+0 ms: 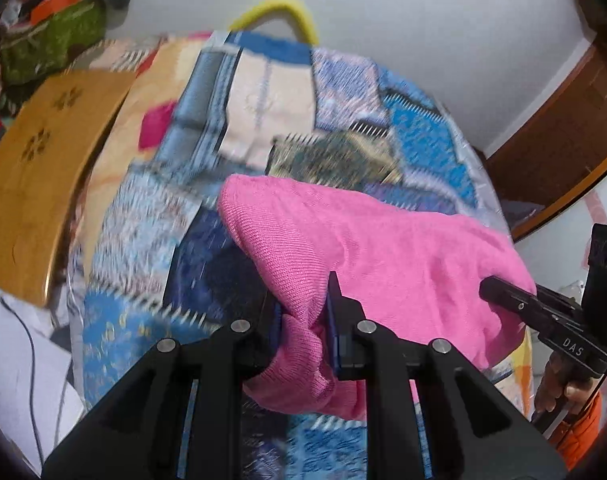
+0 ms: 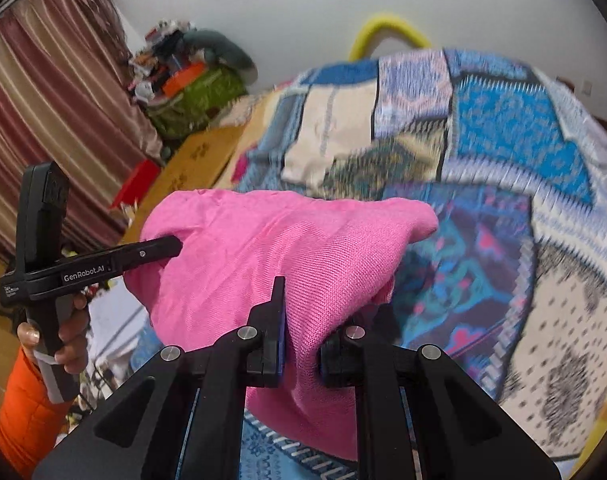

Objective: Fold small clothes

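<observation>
A pink knit garment (image 1: 367,248) hangs lifted above a patchwork bedspread (image 1: 343,92), filling the centre and lower right of the left wrist frame. The left gripper (image 1: 303,320) at bottom centre pinches a bunched edge of the knit between its closed fingers. In the right wrist view the right gripper (image 2: 301,332), also at bottom centre, clamps another fold of the same garment (image 2: 287,248), with the cloth draping down between the jaws. The left gripper (image 2: 171,246) enters that view from the left, its tip pressed into the fabric. A wooden headboard (image 1: 43,168) sits at the left edge.
</observation>
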A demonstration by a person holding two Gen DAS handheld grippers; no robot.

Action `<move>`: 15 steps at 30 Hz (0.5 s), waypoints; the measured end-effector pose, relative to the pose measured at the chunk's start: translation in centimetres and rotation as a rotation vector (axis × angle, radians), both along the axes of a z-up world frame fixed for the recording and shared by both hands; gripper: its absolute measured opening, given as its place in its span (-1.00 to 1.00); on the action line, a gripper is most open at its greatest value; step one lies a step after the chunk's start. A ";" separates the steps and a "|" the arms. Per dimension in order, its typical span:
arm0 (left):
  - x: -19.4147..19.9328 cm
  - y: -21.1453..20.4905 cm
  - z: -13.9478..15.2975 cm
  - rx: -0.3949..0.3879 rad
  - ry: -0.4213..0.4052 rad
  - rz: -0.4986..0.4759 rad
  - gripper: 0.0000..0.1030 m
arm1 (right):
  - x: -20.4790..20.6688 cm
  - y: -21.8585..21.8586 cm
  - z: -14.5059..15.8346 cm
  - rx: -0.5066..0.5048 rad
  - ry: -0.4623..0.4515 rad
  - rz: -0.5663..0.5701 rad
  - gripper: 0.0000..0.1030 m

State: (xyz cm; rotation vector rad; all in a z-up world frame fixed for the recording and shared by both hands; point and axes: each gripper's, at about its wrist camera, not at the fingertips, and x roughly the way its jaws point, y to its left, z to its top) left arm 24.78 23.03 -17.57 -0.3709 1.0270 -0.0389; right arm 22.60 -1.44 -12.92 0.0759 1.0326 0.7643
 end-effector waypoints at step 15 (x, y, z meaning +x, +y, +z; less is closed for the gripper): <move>-2.3 2.9 -6.5 0.089 0.106 0.072 -0.62 | -0.6 -3.6 -3.4 -0.165 -0.006 -0.069 -0.79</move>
